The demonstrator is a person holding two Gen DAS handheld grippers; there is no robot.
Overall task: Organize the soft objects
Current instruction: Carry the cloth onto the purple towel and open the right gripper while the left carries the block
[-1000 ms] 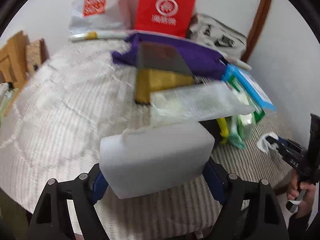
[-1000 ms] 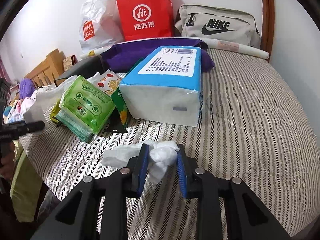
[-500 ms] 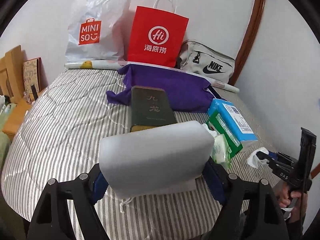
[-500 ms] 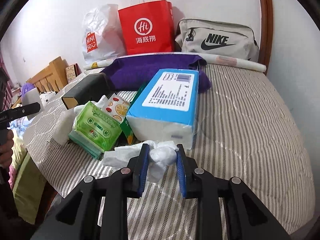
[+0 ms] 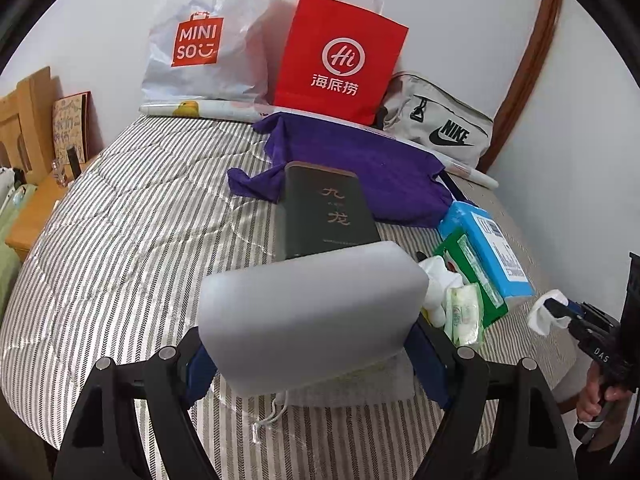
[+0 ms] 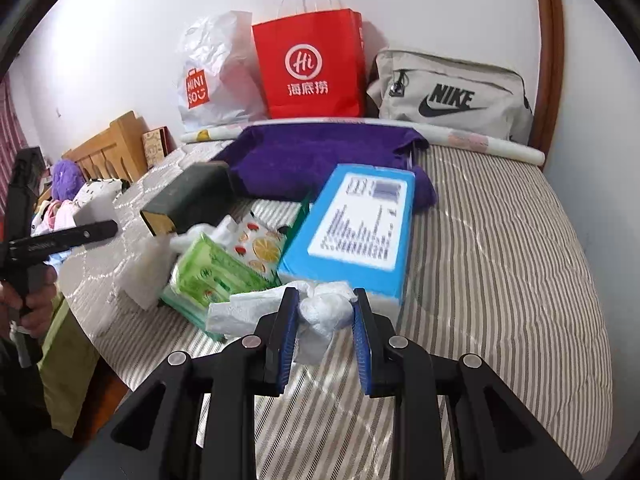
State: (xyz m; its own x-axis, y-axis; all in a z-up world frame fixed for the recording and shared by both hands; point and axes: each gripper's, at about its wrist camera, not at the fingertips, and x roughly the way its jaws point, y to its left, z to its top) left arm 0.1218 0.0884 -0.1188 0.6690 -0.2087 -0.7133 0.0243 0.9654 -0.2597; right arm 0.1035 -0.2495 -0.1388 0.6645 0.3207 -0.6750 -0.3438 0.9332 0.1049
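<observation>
My left gripper (image 5: 312, 360) is shut on a wide white foam block (image 5: 312, 312) and holds it above the striped bed (image 5: 120, 260). A thin plastic sheet with a string (image 5: 276, 412) lies under the block. My right gripper (image 6: 325, 320) is shut on a crumpled white wad (image 6: 324, 312), whose loose end trails left, above the bed's near edge. In the left wrist view the right gripper (image 5: 560, 312) shows at the far right with the wad (image 5: 542, 314). A hand (image 6: 36, 296) holds the left gripper at the left of the right wrist view.
A blue tissue pack (image 6: 360, 232), green wipes pack (image 6: 212, 276), fruit-print packet (image 6: 260, 244), dark green box (image 6: 188, 200) and purple cloth (image 6: 320, 160) lie mid-bed. A red paper bag (image 6: 308, 68), white shopping bag (image 6: 208, 80) and grey sports bag (image 6: 452, 96) stand against the wall.
Both grippers have risen from the bed with their loads still gripped. The left wrist view has pulled back and now takes in the whole bed and the wall.
</observation>
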